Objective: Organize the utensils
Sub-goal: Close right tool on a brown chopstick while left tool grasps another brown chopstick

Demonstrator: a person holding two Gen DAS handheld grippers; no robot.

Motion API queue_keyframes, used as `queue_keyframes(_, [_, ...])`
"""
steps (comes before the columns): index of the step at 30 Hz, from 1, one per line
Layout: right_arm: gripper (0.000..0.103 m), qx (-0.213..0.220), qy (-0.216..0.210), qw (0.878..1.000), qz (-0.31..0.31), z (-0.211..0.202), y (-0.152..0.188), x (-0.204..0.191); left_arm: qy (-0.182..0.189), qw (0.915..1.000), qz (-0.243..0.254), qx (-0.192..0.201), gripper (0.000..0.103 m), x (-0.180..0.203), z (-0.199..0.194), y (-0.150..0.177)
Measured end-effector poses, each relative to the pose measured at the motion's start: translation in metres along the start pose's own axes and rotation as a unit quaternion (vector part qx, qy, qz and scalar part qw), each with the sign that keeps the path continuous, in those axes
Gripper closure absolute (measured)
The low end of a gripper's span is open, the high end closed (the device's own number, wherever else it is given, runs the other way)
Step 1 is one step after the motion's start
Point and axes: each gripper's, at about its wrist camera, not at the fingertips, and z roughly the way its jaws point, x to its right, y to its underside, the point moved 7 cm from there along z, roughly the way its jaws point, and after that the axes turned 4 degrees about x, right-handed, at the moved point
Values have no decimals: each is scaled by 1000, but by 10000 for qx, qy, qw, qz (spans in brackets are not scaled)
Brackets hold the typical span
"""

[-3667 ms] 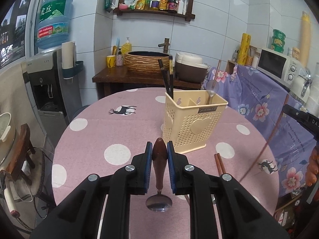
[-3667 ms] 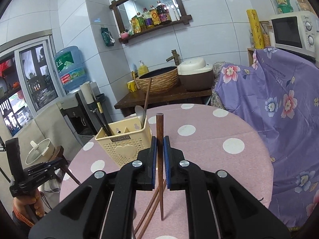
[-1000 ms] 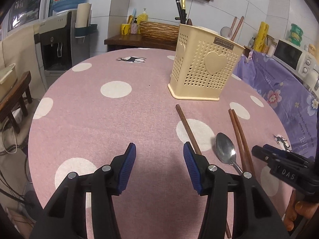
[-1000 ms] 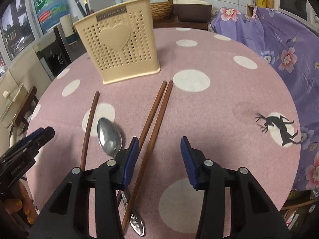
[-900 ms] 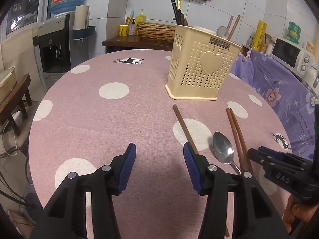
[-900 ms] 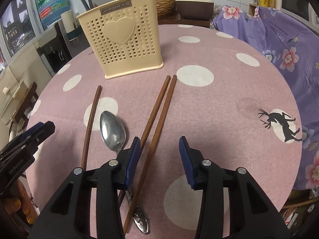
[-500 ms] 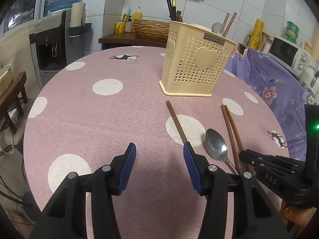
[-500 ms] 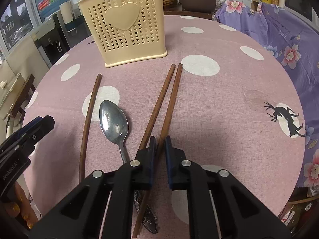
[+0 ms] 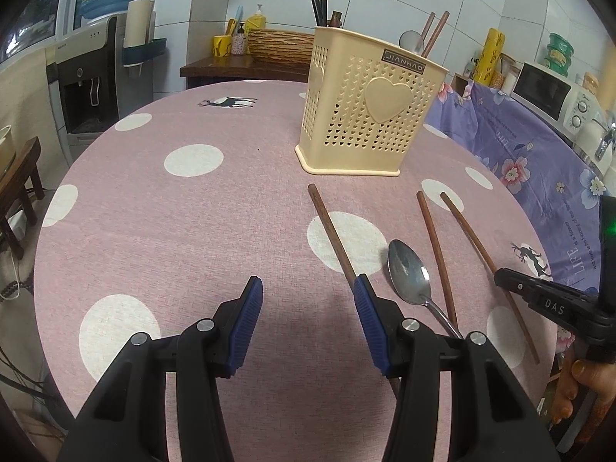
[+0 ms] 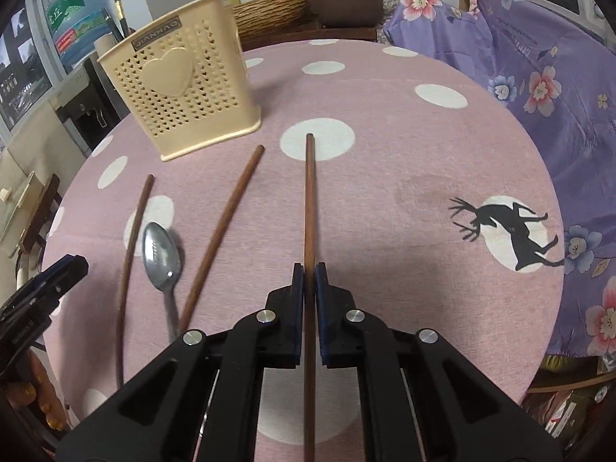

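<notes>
Right gripper [image 10: 309,275] is pinching one brown chopstick [image 10: 308,200] partway along its length, fingers closed on it, likely so it can be carried to the cream holder [image 10: 184,88]. The stick is slim, dark wood, pointing away over the pink dotted counter [image 10: 385,200]. Left gripper [image 9: 308,300] is hovering with fingers apart, empty, near another chopstick [image 9: 331,231] and the spoon [image 9: 408,273].

Pink white-dotted tablecloth [image 10: 385,200], cream holder [image 10: 184,88], brown chopsticks [image 10: 308,200].
</notes>
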Motion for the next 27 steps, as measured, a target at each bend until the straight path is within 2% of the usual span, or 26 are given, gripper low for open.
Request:
queue_keyframes(5, [93, 59, 3, 9999, -130, 4, 2, -2, 89, 9999, 40, -132, 53, 4, 9, 0])
queue_keyframes(10, [76, 74, 91, 9997, -223, 6, -5, 0, 58, 9996, 220, -153, 55, 9, 17, -12])
queue_keyframes(16, [75, 215, -81, 9993, -290, 9, -37, -1, 124, 9988, 329, -350, 67, 15, 39, -33])
queue_keyframes(23, [75, 180, -138, 9984, -520, 34, -64, -4, 64, 9971, 272, -701, 71, 16, 69, -37])
queue_keyframes(27, [75, 107, -82, 9986, -520, 47, -71, -3, -71, 9971, 284, -696, 74, 17, 77, -41])
